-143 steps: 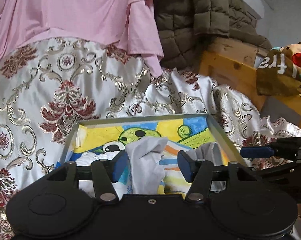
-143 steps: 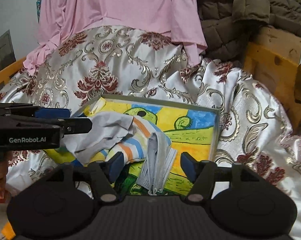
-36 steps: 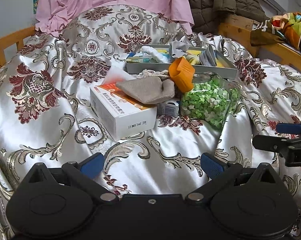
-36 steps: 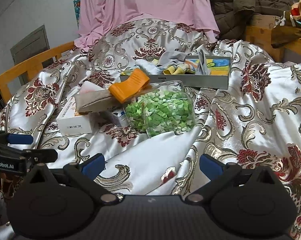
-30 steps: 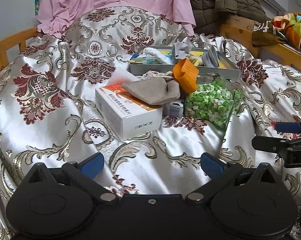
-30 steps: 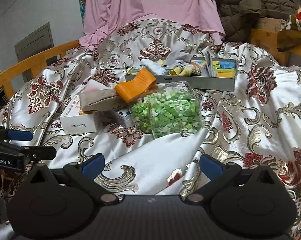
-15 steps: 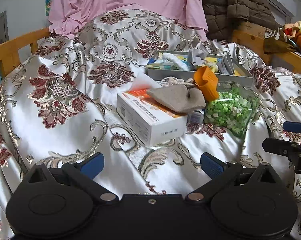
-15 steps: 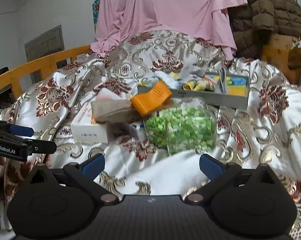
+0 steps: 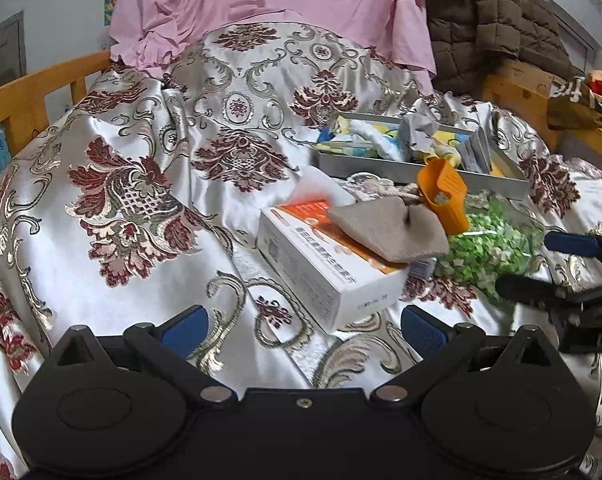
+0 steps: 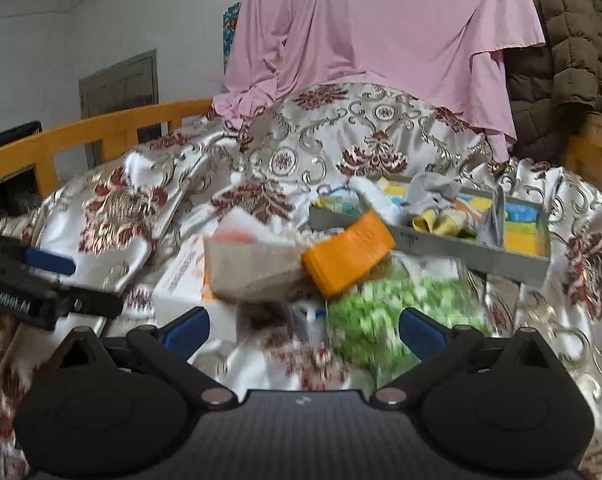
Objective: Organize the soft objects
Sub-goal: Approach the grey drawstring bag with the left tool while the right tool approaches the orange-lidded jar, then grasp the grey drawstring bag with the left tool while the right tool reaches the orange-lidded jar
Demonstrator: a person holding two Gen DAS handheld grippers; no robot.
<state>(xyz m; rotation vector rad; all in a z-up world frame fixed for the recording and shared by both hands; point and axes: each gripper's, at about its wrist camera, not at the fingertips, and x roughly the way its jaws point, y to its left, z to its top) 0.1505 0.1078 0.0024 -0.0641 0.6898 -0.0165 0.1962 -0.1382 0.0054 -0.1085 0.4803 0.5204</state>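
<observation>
A grey tray (image 9: pixel 405 169) (image 10: pixel 477 254) on the bed holds a grey cloth (image 9: pixel 418 131), a white cloth (image 9: pixel 375 136) and a yellow cloth (image 10: pixel 437 222). In front of it a beige pouch (image 9: pixel 389 232) (image 10: pixel 253 270) lies on a white and orange box (image 9: pixel 329 268), with an orange ribbed object (image 9: pixel 443 196) (image 10: pixel 347 258) leaning beside it. My left gripper (image 9: pixel 303 326) is open and empty, well short of the box. My right gripper (image 10: pixel 303 332) is also open and empty, near the bag of green stars (image 10: pixel 385 320).
A clear bag of green paper stars (image 9: pixel 489 246) sits right of the box. A pink sheet (image 9: pixel 285 4) and a brown quilted jacket (image 9: pixel 505 20) hang behind. A wooden bed rail (image 10: pixel 101 132) runs along the left. The patterned satin cover (image 9: pixel 141 184) is rumpled.
Both grippers have pulled far back from the tray, then swung left and tilted up. They stayed open and empty. The right wrist view is blurred by motion.
</observation>
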